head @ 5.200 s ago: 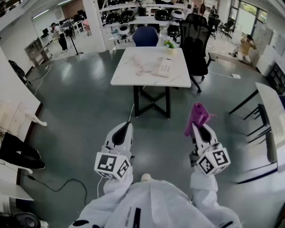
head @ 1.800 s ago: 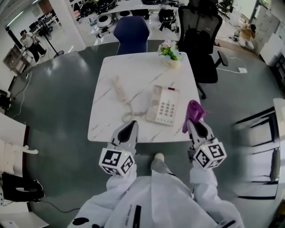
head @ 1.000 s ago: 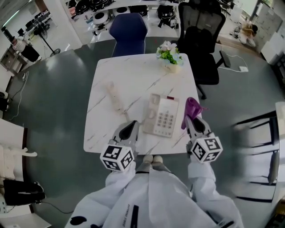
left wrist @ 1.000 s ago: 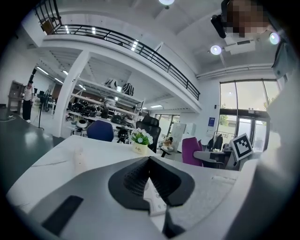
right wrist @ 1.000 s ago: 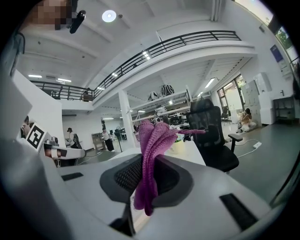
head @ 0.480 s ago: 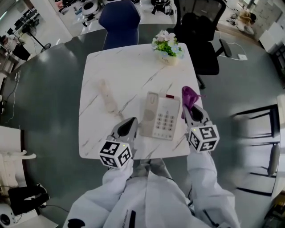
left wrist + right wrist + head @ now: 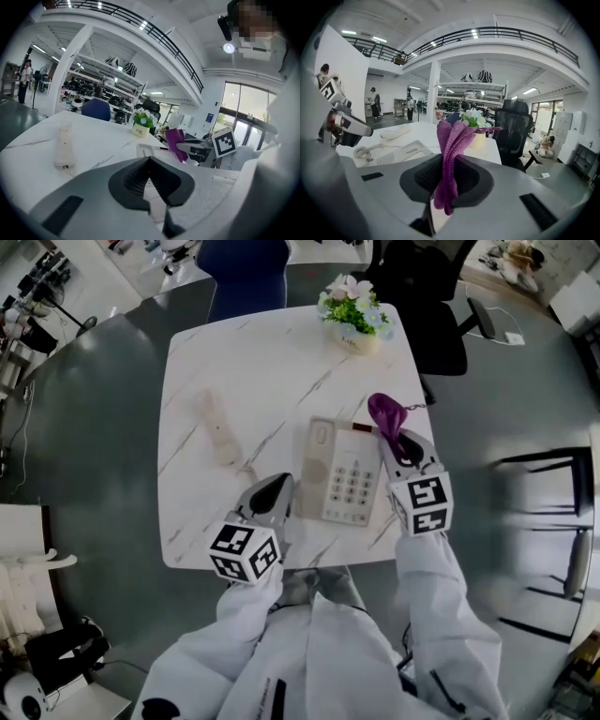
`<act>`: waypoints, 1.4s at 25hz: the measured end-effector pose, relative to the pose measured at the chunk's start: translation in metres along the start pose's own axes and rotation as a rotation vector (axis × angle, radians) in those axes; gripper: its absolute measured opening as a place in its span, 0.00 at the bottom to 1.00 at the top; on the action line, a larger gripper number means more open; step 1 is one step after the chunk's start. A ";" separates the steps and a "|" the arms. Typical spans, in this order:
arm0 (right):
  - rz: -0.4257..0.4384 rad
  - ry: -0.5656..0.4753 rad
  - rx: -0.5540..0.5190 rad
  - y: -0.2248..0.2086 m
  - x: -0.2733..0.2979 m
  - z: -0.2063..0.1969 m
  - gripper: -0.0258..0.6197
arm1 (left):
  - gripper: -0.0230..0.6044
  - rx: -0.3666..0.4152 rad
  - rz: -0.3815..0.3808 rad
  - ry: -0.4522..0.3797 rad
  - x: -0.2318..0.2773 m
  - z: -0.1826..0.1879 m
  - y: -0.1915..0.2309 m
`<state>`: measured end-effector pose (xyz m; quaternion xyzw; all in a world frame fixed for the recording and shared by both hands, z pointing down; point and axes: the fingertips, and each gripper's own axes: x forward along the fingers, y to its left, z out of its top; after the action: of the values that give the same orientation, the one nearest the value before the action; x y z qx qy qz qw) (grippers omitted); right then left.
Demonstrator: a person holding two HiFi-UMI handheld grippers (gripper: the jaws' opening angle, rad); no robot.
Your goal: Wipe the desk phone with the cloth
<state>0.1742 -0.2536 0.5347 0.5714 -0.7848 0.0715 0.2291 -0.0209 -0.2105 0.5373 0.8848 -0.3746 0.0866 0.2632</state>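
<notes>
Approach step, wiping unbegun: desk phone [image 7: 344,472] near table's [image 7: 234,362] front edge; cloth [image 7: 386,415] clamped in right gripper [image 7: 391,439] at its right side; left gripper [image 7: 277,487] closed, empty; next, lower cloth onto keypad.

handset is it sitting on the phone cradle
No, the handset lies flat on the table, off to the left of the phone and apart from it.

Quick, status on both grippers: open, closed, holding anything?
Left gripper: closed, nothing between its jaws.
Right gripper: closed on the purple cloth.
</notes>
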 end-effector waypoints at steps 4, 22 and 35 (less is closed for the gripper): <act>0.042 0.045 -0.057 0.013 0.008 -0.006 0.11 | 0.03 -0.008 0.001 0.006 0.001 -0.003 0.001; 0.130 0.106 -0.129 0.036 0.012 -0.019 0.11 | 0.03 -0.029 0.008 0.012 0.001 -0.013 0.000; 0.152 0.138 -0.141 0.051 0.000 -0.028 0.10 | 0.03 -0.034 0.010 0.014 -0.009 -0.017 -0.006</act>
<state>0.1347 -0.2265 0.5670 0.4867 -0.8112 0.0726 0.3161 -0.0225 -0.1929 0.5461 0.8777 -0.3788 0.0877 0.2801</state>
